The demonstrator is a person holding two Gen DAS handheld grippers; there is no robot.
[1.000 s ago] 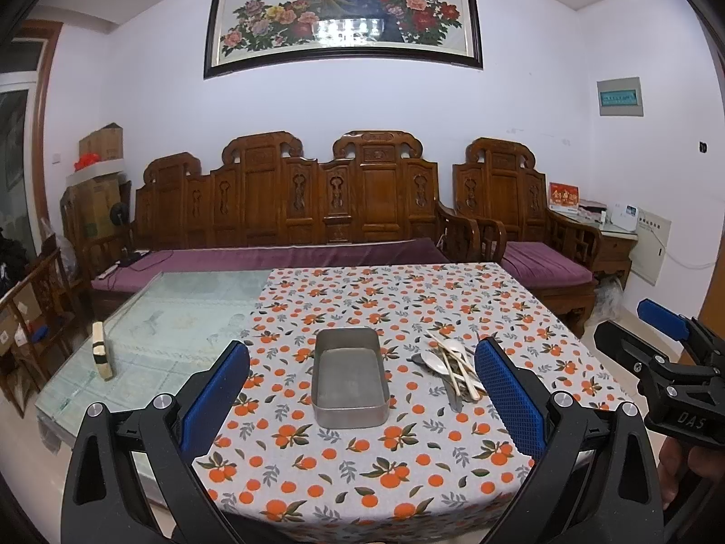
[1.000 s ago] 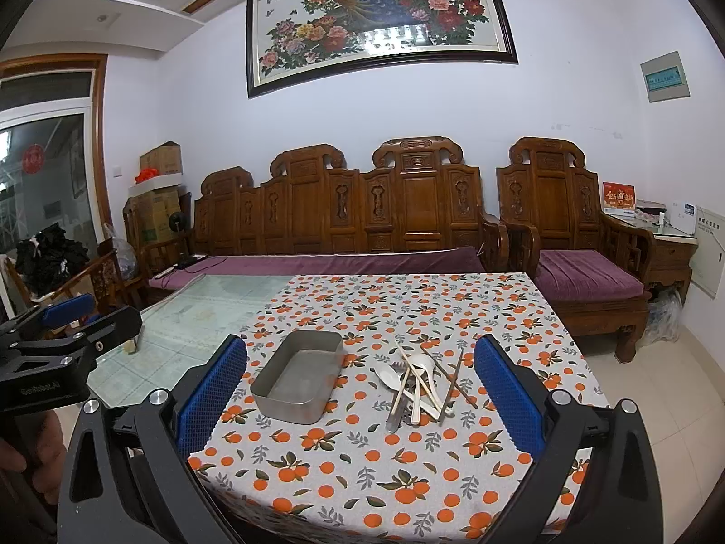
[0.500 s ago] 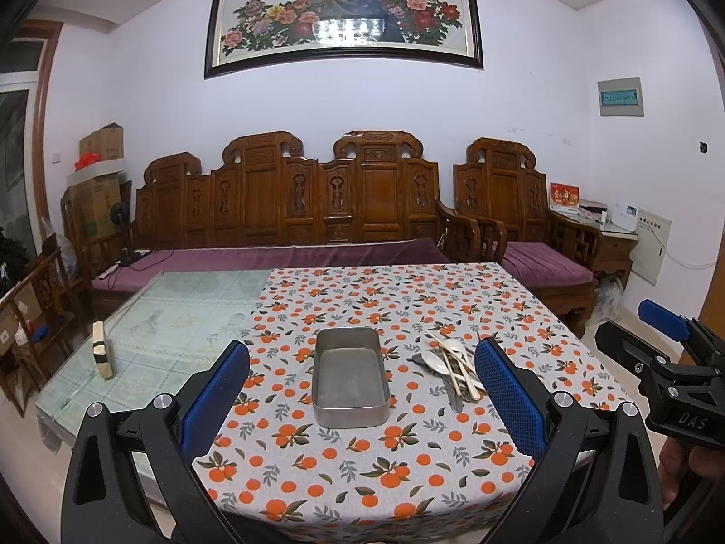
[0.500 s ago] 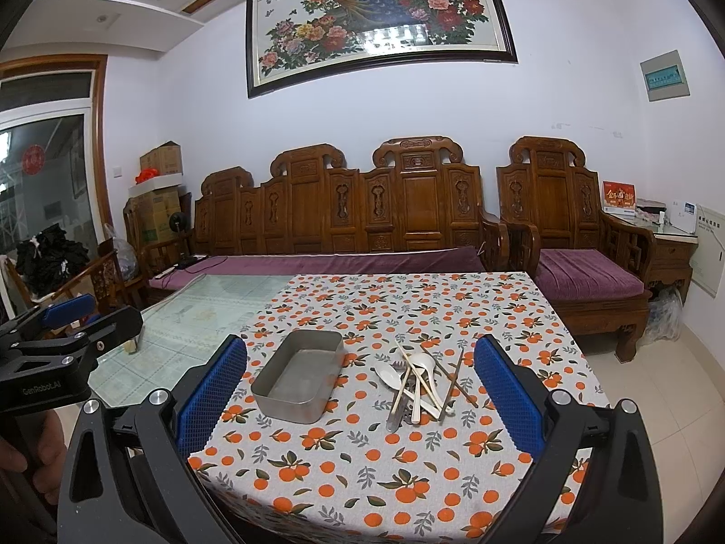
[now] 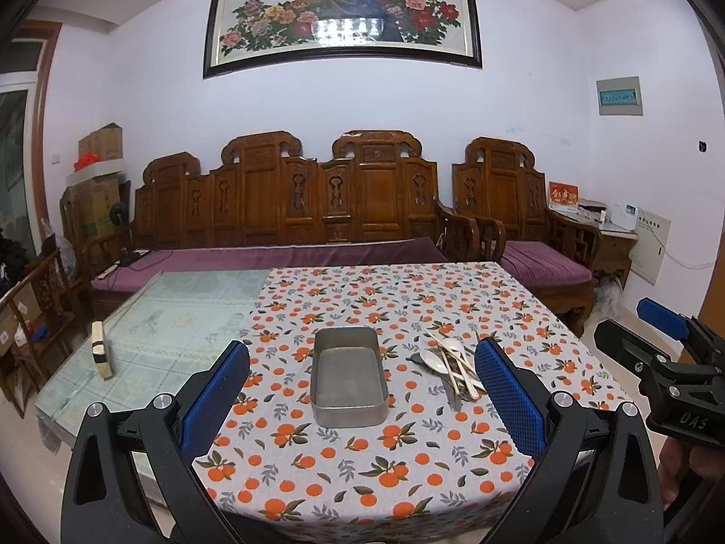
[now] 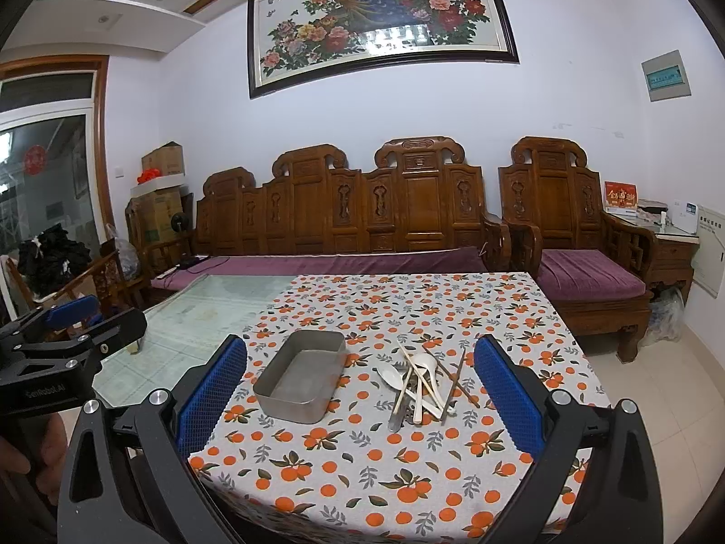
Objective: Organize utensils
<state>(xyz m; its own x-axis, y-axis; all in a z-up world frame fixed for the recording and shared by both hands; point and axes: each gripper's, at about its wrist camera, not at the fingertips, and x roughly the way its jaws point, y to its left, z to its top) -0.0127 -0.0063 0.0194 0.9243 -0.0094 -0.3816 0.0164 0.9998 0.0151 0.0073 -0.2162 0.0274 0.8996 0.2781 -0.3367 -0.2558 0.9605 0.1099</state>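
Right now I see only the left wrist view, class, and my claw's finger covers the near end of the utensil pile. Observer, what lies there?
Observer: The right wrist view shows the whole pile: white spoons and chopsticks, with handles fanning toward the near edge.
Operator: Does it touch the tray?
Observer: No; patterned cloth shows between the tray and the pile.
Operator: Is the right claw open?
Observer: Yes, the right claw is spread wide, holding nothing.
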